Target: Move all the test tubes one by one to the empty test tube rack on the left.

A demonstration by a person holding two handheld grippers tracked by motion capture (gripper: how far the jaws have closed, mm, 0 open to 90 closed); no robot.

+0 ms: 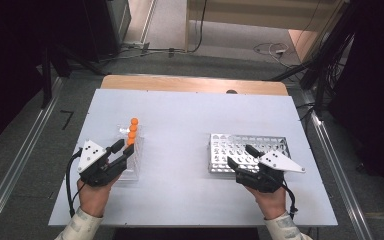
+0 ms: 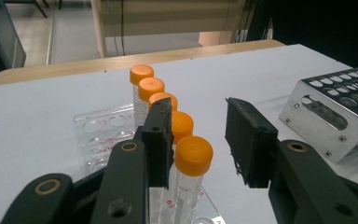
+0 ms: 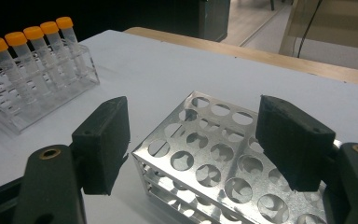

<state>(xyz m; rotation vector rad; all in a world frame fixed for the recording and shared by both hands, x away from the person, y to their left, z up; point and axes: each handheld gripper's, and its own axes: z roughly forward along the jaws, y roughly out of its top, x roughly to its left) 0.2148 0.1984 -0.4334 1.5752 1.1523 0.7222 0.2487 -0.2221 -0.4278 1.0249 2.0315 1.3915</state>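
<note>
Tubes [image 2: 193,156], five orange-capped, all sit in the clear rack [image 1: 130,155]; none moved yet. Left gripper [image 2: 198,140] gapes partly around the nearest cap, gripping nothing. Right gripper [image 3: 200,149] hovers wide open over the unfilled metal rack [image 3: 214,168].

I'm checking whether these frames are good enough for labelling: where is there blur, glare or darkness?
High view: soft overall, dark upper corners, the clear plastic tube rack hard to make out. Left gripper view: sharp orange-capped tubes, near jaws soft. Right gripper view: bright sheen on the perforated metal rack, dark background top left.
</note>
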